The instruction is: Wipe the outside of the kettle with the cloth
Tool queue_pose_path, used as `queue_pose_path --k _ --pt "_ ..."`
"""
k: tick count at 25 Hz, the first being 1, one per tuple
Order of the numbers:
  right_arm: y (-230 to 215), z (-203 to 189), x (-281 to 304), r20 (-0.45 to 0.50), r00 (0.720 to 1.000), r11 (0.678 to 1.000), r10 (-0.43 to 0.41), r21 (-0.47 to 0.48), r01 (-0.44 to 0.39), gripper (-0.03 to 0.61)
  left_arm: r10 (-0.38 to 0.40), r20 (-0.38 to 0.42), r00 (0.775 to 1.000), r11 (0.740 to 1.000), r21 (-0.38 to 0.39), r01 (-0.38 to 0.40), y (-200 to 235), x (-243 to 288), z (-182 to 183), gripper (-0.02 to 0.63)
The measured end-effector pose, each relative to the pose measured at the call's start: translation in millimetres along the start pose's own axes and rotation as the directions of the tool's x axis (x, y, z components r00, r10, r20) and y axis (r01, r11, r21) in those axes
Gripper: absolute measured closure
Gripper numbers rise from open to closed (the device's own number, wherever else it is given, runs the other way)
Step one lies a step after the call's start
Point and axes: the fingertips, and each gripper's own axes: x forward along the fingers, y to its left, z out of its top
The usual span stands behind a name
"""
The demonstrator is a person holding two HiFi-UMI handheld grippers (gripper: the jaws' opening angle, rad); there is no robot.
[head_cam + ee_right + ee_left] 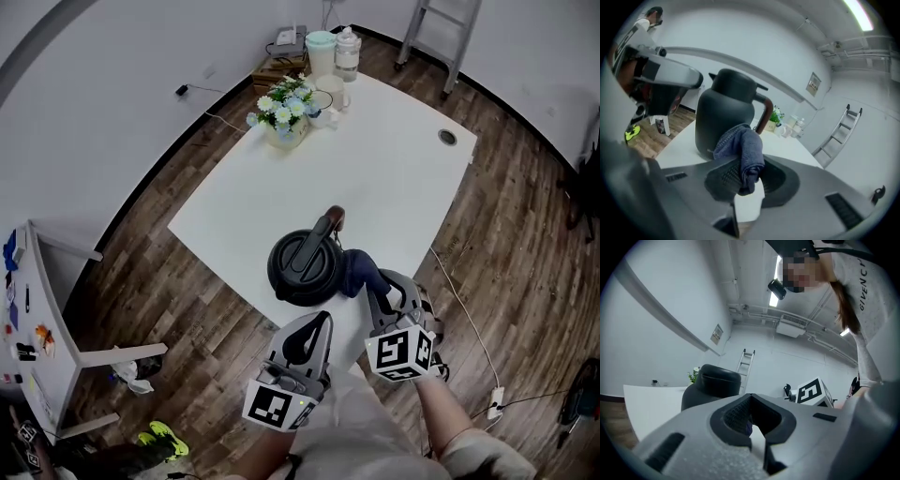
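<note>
Looking down from the head view, a white table holds a black kettle close to its near edge, its handle tipped in brown. A blue cloth touches the kettle's right side, pinched in the right gripper. The left gripper sits just below the kettle, at the table's edge. A bunch of flowers and some jars stand at the far end (only this view shows the whole layout).

From the left gripper view, the jaws are pressed together with nothing clearly between them. The kettle rises just beyond them, seen from low down. A person's white shirt fills the upper right, printed with the letters "GIVENCH". A small wall sign is too small to read. A marker cube shows on the right.

From the right gripper view, the jaws are clamped on the cloth, which bunches upward and reaches the kettle's lower side. Faint pale print near the kettle's base cannot be read.
</note>
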Motion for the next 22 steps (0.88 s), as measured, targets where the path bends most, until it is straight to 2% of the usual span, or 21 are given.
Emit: queue_pose_path --k 4,8,10,14,17,20,22 --pt "24 -24 15 -0.06 0.996 0.996 0.064 -0.063 -0.068 0.515 0.036 -0.026 0.999 0.999 0.0 -0.036 10 -8 -13 0.606" --pt "32 -36 21 -0.092 0.989 0.989 0.115 -0.077 -0.123 0.515 0.107 -0.034 0.994 0.994 0.011 -0.107 21 -15 -14 0.606" --pt "18 -28 12 -0.065 0.991 0.988 0.117 -0.096 -0.123 0.515 0.17 -0.017 0.985 0.982 0.08 -0.169 34 -22 -4 0.606" --pt "-24 37 -35 0.078 0.99 0.969 0.121 -0.226 -0.101 0.515 0.278 0.055 0.959 0.938 0.201 -0.284 53 -38 41 0.606" --pt "-54 96 -68 0.201 0.973 0.941 0.114 -0.336 -0.041 0.515 0.295 0.172 0.94 0.898 0.286 -0.334 64 -44 91 0.606" --pt "-77 135 -70 0.293 0.95 0.932 0.105 -0.363 0.009 0.515 0.314 0.246 0.917 0.883 0.281 -0.377 72 -49 123 0.606" --pt "-84 140 -47 0.294 0.951 0.929 0.093 -0.369 0.023 0.515 0.328 0.255 0.91 0.882 0.263 -0.392 75 -53 127 0.606"
